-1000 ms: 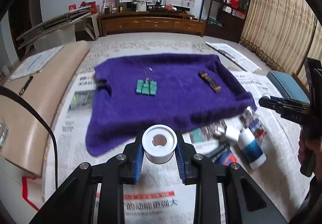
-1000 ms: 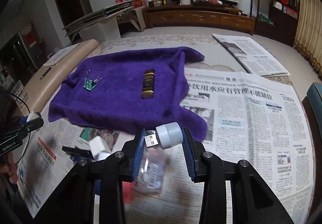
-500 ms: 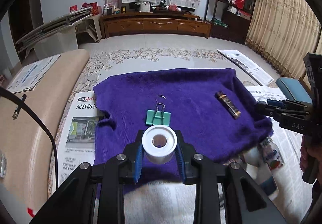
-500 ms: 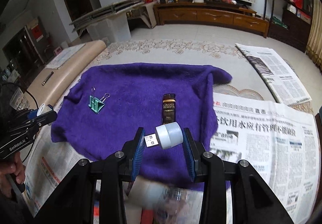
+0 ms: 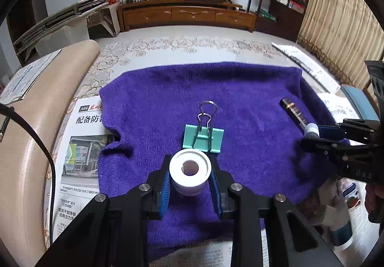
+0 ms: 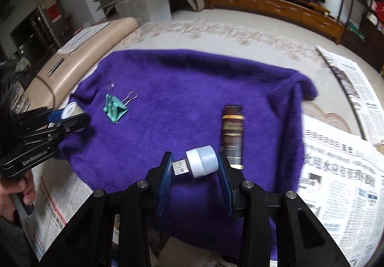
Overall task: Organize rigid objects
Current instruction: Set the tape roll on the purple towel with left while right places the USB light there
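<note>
Left wrist view: white tape roll (image 5: 190, 172) clamped between left fingers (image 5: 166, 189); right fingers (image 6: 166, 177) pinching USB lamp (image 6: 198, 164).

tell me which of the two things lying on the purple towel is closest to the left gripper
The green binder clip: it lies just beyond the left gripper. The dark brown bar lies farther off to the right.

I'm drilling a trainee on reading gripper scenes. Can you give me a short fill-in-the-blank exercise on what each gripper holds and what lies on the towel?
1. The left gripper is shut on a white ____.
2. The right gripper holds a small lamp with a ____ plug.
3. The green binder clip lies on the ____ towel.
4. The dark brown bar lies beside the ____ gripper.

Missing words: tape roll; USB; purple; right
</note>
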Motion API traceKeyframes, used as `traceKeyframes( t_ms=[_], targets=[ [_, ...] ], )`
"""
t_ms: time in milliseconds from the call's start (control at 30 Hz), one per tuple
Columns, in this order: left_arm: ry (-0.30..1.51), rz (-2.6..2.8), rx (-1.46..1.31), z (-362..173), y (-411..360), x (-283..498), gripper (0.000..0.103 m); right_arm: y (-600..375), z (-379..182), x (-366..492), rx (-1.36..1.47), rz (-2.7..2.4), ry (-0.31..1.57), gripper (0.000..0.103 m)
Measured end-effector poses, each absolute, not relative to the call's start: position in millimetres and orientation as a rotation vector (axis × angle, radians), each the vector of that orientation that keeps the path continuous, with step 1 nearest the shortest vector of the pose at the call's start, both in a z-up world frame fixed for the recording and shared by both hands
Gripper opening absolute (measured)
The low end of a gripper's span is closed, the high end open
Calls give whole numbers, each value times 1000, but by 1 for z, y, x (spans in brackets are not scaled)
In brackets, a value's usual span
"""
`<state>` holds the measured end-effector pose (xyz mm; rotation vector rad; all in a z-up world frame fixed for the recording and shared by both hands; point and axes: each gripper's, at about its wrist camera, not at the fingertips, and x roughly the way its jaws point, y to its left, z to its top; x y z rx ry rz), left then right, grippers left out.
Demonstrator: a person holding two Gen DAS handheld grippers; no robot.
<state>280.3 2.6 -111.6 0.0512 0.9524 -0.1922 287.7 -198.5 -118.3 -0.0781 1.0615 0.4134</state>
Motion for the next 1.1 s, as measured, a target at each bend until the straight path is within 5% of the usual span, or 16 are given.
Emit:
traceKeyframes(
  t_ms=[633, 1100],
  targets=[
    [1038, -220, 142, -128, -5, 289, 31, -179, -132, 285, -270, 482, 1109, 37],
    [1054, -208, 131, -117, -4, 284, 76, -209, -114, 270, -197, 466, 1099, 63]
  ],
)
